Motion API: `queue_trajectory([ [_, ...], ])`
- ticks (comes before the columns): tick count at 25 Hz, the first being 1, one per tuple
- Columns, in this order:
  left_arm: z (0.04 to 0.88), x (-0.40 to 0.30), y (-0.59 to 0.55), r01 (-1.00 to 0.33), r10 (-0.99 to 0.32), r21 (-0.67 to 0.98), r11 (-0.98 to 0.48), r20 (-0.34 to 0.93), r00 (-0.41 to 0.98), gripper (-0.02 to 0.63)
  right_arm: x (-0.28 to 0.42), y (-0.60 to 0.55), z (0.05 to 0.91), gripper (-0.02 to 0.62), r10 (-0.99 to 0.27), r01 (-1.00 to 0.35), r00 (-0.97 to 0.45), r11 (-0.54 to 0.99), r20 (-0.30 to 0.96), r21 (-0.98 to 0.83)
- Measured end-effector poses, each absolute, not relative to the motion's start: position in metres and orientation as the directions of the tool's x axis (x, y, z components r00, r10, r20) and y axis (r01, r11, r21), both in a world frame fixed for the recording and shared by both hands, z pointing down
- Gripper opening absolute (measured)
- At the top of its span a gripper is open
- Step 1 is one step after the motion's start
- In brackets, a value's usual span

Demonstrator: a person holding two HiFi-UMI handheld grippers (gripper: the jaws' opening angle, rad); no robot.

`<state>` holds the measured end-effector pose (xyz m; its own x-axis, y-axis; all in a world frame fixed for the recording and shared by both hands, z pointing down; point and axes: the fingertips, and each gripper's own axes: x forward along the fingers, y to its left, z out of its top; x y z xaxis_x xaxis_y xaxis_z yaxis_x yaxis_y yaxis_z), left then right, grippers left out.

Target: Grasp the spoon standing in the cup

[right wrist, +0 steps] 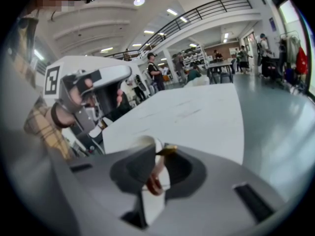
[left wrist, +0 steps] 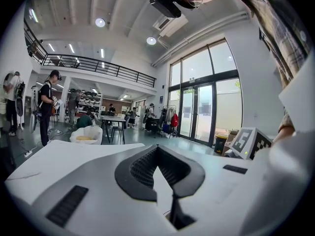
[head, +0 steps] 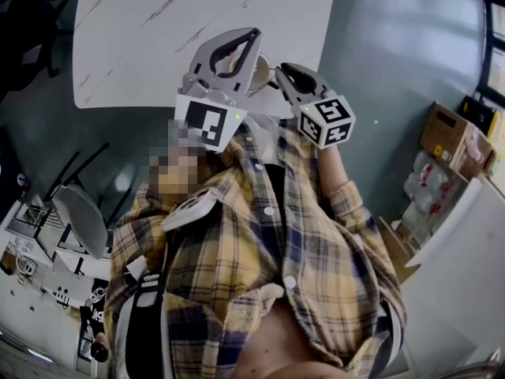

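You're standing at a white, grey-veined table (head: pixel 158 38) on a glossy grey floor (head: pixel 394 69). A chair (head: pixel 83 215) sits near on your left, and cardboard boxes (head: pixel 454 136) are on your right. Far off, tall glazed doors (left wrist: pixel 204 107) let in daylight, and a railed mezzanine (left wrist: pixel 98 65) runs beneath a white ceiling with round lamps (left wrist: pixel 100 22).

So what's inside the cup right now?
A spoon, its handle pinched between the right gripper's jaws. The rest of the cup is covered by that gripper, so other contents can't be seen.
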<state>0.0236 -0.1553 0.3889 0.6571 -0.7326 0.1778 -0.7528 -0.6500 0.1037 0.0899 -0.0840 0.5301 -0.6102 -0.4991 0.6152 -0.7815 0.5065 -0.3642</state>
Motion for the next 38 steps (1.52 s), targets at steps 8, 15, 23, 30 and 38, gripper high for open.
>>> queue_trajectory([
  [8, 0.385, 0.024, -0.158, -0.753, -0.734, 0.108, -0.649, 0.167, 0.658, 0.014, 0.083, -0.084, 0.520, 0.046, -0.482, -0.754, -0.646, 0.521, 0.592, -0.399],
  [15, 0.380, 0.026, -0.156, -0.752, -0.737, 0.101, -0.651, 0.155, 0.658, 0.014, 0.080, -0.081, 0.510, 0.034, -0.465, -0.729, -0.675, 0.544, 0.573, -0.416],
  [23, 0.372, 0.025, -0.153, -0.760, -0.747, 0.082, -0.645, 0.140, 0.650, 0.014, 0.079, -0.081, 0.499, 0.032, -0.469, -0.727, -0.665, 0.585, 0.581, -0.360],
  [30, 0.362, 0.024, -0.151, -0.770, -0.761, 0.061, -0.635, 0.122, 0.637, 0.014, 0.075, -0.083, 0.465, 0.032, -0.495, -0.707, -0.681, 0.636, 0.540, -0.309],
  [38, 0.345, 0.014, -0.157, -0.800, -0.795, 0.029, -0.599, 0.093, 0.599, 0.015, 0.071, -0.088, 0.420, 0.032, -0.517, -0.674, -0.715, 0.688, 0.471, -0.268],
])
